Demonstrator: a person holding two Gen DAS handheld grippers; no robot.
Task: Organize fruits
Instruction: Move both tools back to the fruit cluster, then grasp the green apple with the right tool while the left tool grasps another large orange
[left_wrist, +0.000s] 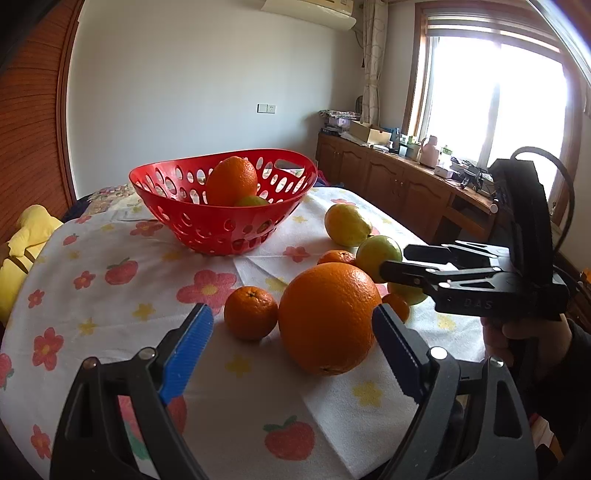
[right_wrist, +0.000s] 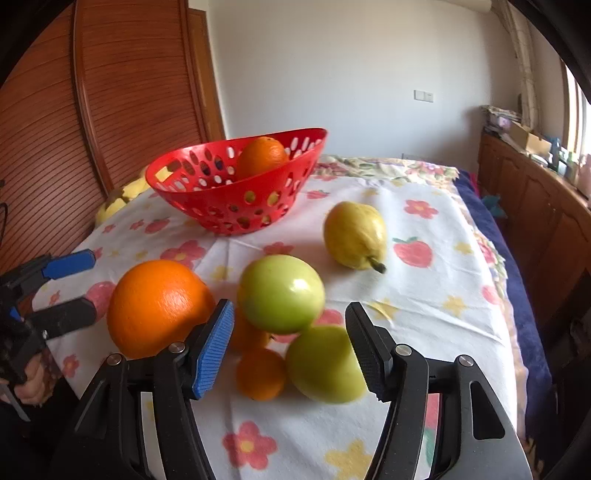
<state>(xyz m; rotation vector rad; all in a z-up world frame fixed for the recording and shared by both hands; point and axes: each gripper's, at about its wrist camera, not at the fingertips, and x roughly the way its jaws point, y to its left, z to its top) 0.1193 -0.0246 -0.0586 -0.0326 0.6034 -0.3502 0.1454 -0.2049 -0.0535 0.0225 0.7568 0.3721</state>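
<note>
Left gripper (left_wrist: 291, 339) spread, right gripper (right_wrist: 290, 341) spread — green apple (right_wrist: 323, 363) partly hidden; basket (left_wrist: 221, 218) contents half-hidden.

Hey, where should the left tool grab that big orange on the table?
Grip the big orange across its widest middle, coming from the near side. The left tool is open, and its pads already flank the round fruit. The small mandarin sits close on the left, so keep that pad clear.

The basket (right_wrist: 236, 192) sits toward 11 o'clock on the tabletop (right_wrist: 424, 306), an orange (right_wrist: 262, 157) inside it. The pear (right_wrist: 354, 234) lies at about 3 o'clock from it. Nearer, the big orange (right_wrist: 159, 308) lies at 9 o'clock of two apples (right_wrist: 280, 293) and two small oranges (right_wrist: 260, 374), all bunched together.
</note>
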